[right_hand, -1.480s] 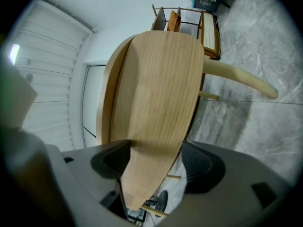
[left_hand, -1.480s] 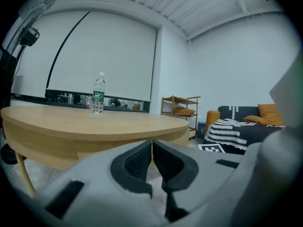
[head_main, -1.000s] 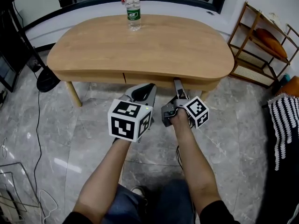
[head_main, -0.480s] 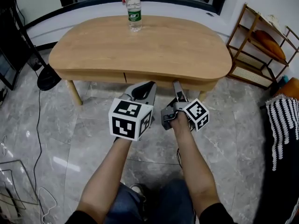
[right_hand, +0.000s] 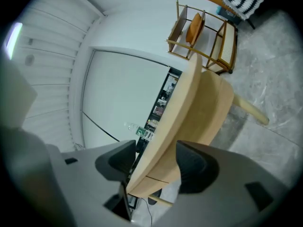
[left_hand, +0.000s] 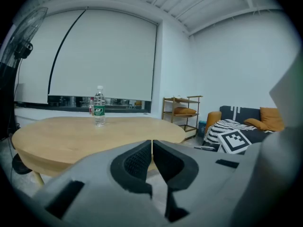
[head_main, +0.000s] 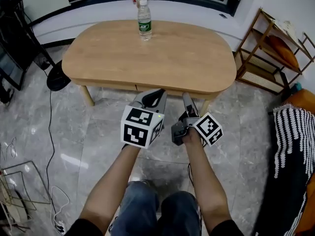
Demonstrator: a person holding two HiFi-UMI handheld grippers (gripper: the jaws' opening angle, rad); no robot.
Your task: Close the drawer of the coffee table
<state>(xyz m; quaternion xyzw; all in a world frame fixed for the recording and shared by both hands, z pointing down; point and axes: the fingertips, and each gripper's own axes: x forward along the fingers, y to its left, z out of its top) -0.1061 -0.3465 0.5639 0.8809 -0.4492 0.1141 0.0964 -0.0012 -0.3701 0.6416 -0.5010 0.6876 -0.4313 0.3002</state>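
**Drawer flush in the bench, both tongs just short of it**

The drawer [head_main: 172, 89] sits shut, its front level with the wooden band under the bench [head_main: 147, 53] top, with a thin seam marking its left edge. The left tongs [head_main: 156, 93] are pressed together with nothing between them, held above the marble floor [head_main: 98, 132] just in front of the bench edge and apart from it. The right tongs [head_main: 187, 98] hang just beside them, rolled onto their side. Their jaws stand spread and have just been closing; they pinch nothing, and the bench edge shows beyond the gap. A water bottle [head_main: 144, 19] stands upright near the far edge of the bench.
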